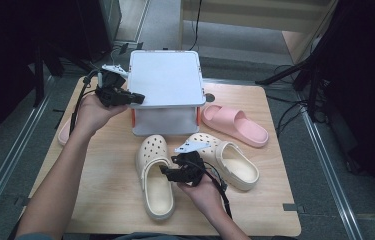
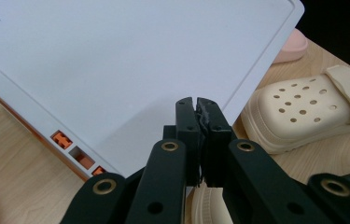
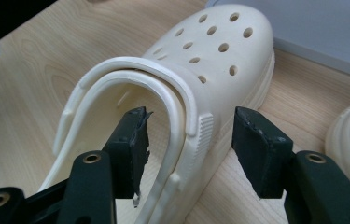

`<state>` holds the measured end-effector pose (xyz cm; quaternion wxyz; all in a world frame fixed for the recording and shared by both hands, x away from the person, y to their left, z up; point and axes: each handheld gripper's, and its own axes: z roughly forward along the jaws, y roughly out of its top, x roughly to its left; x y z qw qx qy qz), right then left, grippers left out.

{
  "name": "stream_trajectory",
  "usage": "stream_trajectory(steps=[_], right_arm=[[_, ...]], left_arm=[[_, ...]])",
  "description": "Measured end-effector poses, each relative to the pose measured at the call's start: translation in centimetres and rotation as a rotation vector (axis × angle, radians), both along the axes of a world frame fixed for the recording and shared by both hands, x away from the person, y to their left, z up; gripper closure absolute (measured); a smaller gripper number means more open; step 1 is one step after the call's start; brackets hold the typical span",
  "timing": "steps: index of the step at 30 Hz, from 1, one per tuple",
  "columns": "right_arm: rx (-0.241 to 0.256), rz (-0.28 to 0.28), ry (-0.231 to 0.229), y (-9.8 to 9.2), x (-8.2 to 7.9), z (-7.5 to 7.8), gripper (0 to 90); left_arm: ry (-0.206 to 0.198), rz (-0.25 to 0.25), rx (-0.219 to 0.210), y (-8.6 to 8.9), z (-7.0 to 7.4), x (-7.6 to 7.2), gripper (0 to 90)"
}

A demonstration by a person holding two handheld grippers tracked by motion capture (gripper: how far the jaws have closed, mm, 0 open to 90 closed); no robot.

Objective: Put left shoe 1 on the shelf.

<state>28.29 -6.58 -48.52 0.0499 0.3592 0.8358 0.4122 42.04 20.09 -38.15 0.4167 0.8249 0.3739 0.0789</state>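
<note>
The left gripper (image 1: pixel 134 98) has its two black jaws pressed together over the left edge of a smooth, flat, pale grey lid (image 1: pixel 165 78) with rounded corners and a shallow raised rim; whether it actually clamps that edge cannot be told, since the jaws meet in front of the panel in the left gripper view. The lid sits atop a white box (image 1: pixel 164 121) with orange clips, standing at the far middle of the tabletop (image 1: pixel 105 165). The right gripper (image 1: pixel 166 171) is spread wide, its jaws straddling the side wall of a cream clog (image 1: pixel 154 175): one ragged rubber pad (image 3: pixel 137 140) sits inside the shoe's opening and the other stands outside the ribbed rivet of the heel strap, neither visibly pressing. That clog is matte, moulded foam with a rounded toe cap pierced by round holes, and it lies near the front middle of the tabletop, toe toward the box. Its twin, a second cream clog (image 1: pixel 229 160), lies just to the right, angled outward. A soft pink slide (image 1: pixel 235 125) with a thick sole rests toward the right edge, beside the box, and another pink shape (image 1: pixel 63 134) peeks out at the left edge behind the person's left hand (image 1: pixel 91 114). The tabletop is light wood-grain laminate with rounded corners, set over a grey floor with metal rails and dark stands around it.
</note>
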Motion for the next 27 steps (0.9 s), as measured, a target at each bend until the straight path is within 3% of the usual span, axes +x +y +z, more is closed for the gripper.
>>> stream_trajectory(steps=[7,8,16,23,27], right_arm=[[-0.018,-0.005,0.011,1.2,0.6,-0.5,51.3],[-0.032,-0.023,0.000,1.3,0.7,-0.5,58.3],[-0.019,-0.046,0.003,1.4,0.7,-0.4,61.0],[-0.045,-0.098,-0.025,1.2,0.6,-0.2,71.1],[-0.024,-0.129,-0.023,0.8,1.0,-0.1,75.5]], left_arm=[[-0.010,-0.008,-0.005,-0.3,-0.1,0.2,87.5],[-0.009,-0.009,-0.006,-0.2,-0.1,0.2,87.5],[-0.013,-0.012,-0.008,-0.2,-0.2,0.2,87.4],[-0.015,-0.011,-0.011,-0.2,-0.2,0.2,87.2],[-0.013,-0.013,-0.015,-0.1,-0.3,0.2,87.1]])
